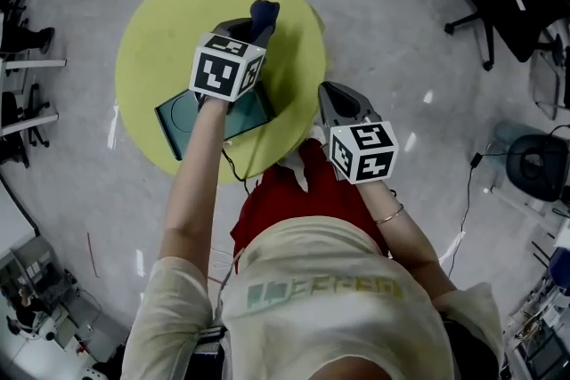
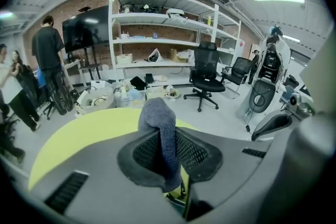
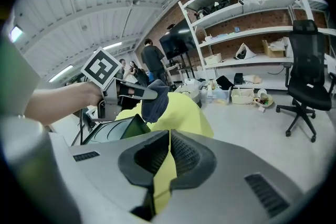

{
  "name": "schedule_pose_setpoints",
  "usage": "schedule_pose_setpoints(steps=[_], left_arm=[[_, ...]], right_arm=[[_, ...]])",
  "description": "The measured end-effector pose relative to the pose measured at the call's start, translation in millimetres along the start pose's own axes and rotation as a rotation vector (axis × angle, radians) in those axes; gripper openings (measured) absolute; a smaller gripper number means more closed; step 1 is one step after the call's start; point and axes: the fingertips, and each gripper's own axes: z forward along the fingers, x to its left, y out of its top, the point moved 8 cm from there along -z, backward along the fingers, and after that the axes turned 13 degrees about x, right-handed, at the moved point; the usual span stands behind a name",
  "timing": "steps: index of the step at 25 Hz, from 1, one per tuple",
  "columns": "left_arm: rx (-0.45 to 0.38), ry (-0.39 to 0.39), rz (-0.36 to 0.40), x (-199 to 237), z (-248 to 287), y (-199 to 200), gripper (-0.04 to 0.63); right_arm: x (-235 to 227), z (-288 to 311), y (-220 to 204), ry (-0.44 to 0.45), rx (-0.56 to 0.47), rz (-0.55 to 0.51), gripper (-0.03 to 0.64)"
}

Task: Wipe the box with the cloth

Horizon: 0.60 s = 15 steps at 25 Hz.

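My left jaws [image 2: 167, 152] are closed on the cloth [image 2: 160, 123], a dark blue-grey wad. It is pinched between the ribbed pads, with a rounded lump sticking out past the tips and a tail hanging down inside. My right jaws [image 3: 167, 157] are pressed together with nothing in them. Only a sliver of the yellow-green surface [image 3: 181, 113] shows through the slit below their tips.

From the head view, much of the box [image 1: 178, 120] is covered by my left forearm and the marker cube. A teal corner shows at about 7 o'clock on the round surface [image 1: 160, 40], and a strip shows on the arm's other side. In the right gripper view the box [image 3: 113, 131] shows a dark top with a faint round outline. I cannot tell whether it is open or what is inside.

The cloth [image 1: 264, 13] sits at about 1 o'clock from the surface's centre, at the tips of my left gripper [image 1: 254, 29]. From the right gripper view it hangs just beside the box's far corner, and I cannot tell if it touches. My right gripper [image 1: 343, 102] is at 4 o'clock, just past the rim.

On the floor beyond, a white basket [image 2: 94, 99] holds things too small to make out.
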Motion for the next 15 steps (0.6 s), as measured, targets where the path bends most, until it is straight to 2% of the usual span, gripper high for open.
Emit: schedule_pose_setpoints(steps=[5, 9, 15], left_arm=[[0.043, 0.048, 0.031, 7.9, 11.3, -9.1, 0.066], [0.104, 0.028, 0.064, -7.9, 11.8, -25.6, 0.065], [0.122, -0.013, 0.068, -23.5, 10.8, -42.6, 0.066]], right_arm=[[7.4, 16.3, -0.4, 0.033, 0.031, -0.024, 0.038], [14.3, 13.9, -6.8, 0.043, 0.043, -0.039, 0.038], [19.6, 13.2, -18.1, 0.043, 0.055, -0.051, 0.038]])
